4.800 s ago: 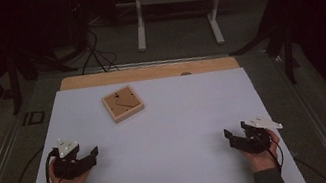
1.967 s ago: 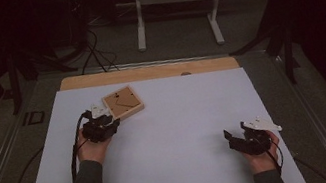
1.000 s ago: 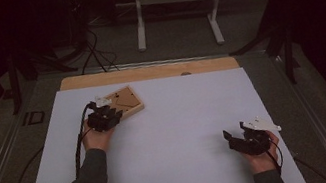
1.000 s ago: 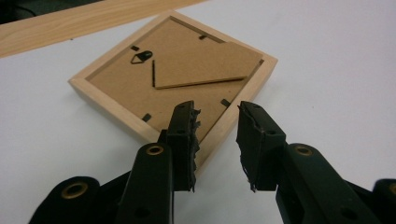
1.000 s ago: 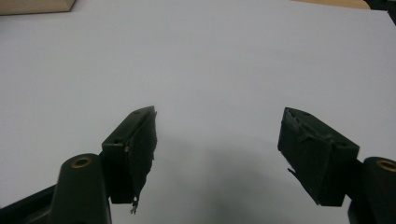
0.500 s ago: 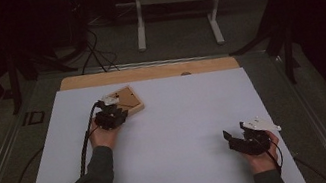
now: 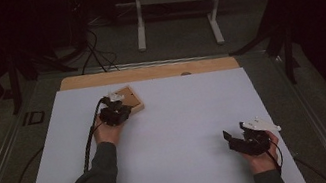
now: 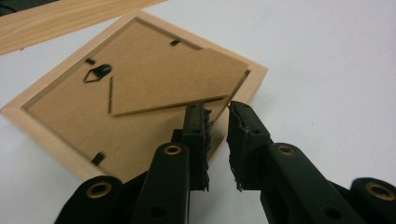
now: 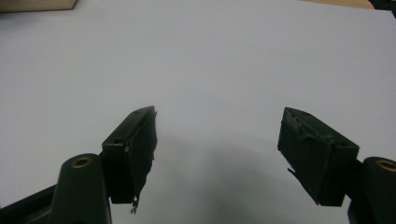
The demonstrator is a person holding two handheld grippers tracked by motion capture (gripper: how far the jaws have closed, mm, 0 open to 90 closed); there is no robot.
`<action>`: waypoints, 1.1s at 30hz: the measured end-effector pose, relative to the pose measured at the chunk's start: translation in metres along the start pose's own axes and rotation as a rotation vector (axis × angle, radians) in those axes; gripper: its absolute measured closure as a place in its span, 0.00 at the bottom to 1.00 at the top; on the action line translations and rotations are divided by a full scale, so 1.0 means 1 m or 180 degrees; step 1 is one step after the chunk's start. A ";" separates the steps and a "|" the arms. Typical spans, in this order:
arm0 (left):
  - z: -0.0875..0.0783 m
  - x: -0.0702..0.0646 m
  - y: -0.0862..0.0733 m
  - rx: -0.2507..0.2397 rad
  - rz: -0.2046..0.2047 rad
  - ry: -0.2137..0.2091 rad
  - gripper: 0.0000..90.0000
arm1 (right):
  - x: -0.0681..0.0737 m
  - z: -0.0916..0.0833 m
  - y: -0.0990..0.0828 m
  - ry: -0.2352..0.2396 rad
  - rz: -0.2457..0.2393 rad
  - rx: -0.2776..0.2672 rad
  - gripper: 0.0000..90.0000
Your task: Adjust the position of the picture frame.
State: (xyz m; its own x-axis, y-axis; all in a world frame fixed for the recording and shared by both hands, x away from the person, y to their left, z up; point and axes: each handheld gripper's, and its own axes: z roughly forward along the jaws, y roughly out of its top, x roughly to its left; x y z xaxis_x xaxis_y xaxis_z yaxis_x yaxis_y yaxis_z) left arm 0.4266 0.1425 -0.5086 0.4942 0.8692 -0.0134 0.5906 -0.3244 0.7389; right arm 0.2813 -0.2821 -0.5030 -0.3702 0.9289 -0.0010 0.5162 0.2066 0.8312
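Note:
A small wooden picture frame [image 7: 131,98] lies face down at the back left of the white sheet; its brown back, hanger and stand flap [image 8: 154,70] face up. My left gripper [image 7: 121,111] hovers over the frame's near edge. Its jaws have just been closing and now leave a narrow gap [image 8: 217,109]. The corner of the stand flap sits right at that gap, and I cannot tell whether the pads touch it. My right gripper [image 7: 229,140] rests near the front right of the sheet, its jaws [image 9: 219,116] wide apart with nothing between them.
The white sheet [image 7: 181,118] covers most of the table, with a wooden strip [image 7: 157,70] along its far edge. A black cable [image 7: 88,147] trails from the left gripper along the forearm. Beyond the table stand a white metal stand [image 7: 140,19] and floor cables.
The left hand has travelled from the front left of the sheet to the frame and edged right over it, its jaws narrowing. The right hand has stayed put.

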 end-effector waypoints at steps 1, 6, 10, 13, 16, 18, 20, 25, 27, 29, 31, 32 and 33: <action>0.000 0.000 0.000 0.0000 0.0000 0.0000 0.86 | 0.000 0.000 0.000 0.0001 -0.0002 0.0000 0.31; 0.005 -0.001 0.001 -0.0006 -0.0010 0.0013 0.84 | 0.000 0.000 0.000 0.0002 -0.0003 -0.0005 0.31; 0.008 -0.002 0.002 0.0007 0.0018 0.0018 0.84 | -0.001 -0.001 -0.001 0.0002 0.0000 -0.0004 0.31; 0.010 -0.004 0.003 0.0009 0.0058 0.0029 0.84 | -0.001 -0.001 -0.001 0.0001 -0.0007 0.0001 0.31; 0.010 -0.004 0.003 0.0007 0.0102 0.0020 0.85 | -0.001 -0.001 -0.001 0.0011 -0.0012 -0.0005 0.31; 0.009 -0.003 0.002 0.0014 0.0104 -0.0012 0.85 | -0.001 -0.001 -0.001 0.0012 -0.0014 -0.0007 0.31; 0.008 -0.004 0.002 0.0016 0.0120 -0.0028 0.87 | -0.001 -0.001 -0.001 0.0019 -0.0015 -0.0001 0.31; 0.007 -0.005 0.002 0.0031 0.0132 -0.0083 0.88 | 0.000 -0.001 -0.001 0.0023 -0.0021 0.0005 0.31; 0.007 -0.005 0.002 0.0034 0.0140 -0.0098 0.89 | 0.000 -0.001 -0.001 0.0024 -0.0021 0.0006 0.31; 0.007 -0.007 0.002 0.0025 0.0140 -0.0116 0.89 | 0.000 -0.001 -0.001 0.0026 -0.0022 0.0006 0.31; 0.006 -0.007 0.001 0.0039 0.0163 -0.0140 0.90 | 0.000 -0.001 -0.001 0.0028 -0.0026 0.0008 0.31; 0.006 -0.008 0.001 0.0034 0.0168 -0.0151 0.90 | 0.000 -0.001 -0.001 0.0028 -0.0026 0.0008 0.31; 0.006 -0.009 0.001 0.0034 0.0169 -0.0161 0.90 | 0.000 -0.001 -0.001 0.0029 -0.0025 0.0010 0.31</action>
State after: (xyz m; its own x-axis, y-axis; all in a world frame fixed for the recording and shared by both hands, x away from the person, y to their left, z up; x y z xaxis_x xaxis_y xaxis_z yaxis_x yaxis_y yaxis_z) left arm 0.4263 0.1326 -0.5116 0.5565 0.8308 -0.0086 0.5692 -0.3737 0.7323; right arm 0.2801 -0.2823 -0.5032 -0.3811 0.9245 -0.0025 0.5156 0.2148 0.8295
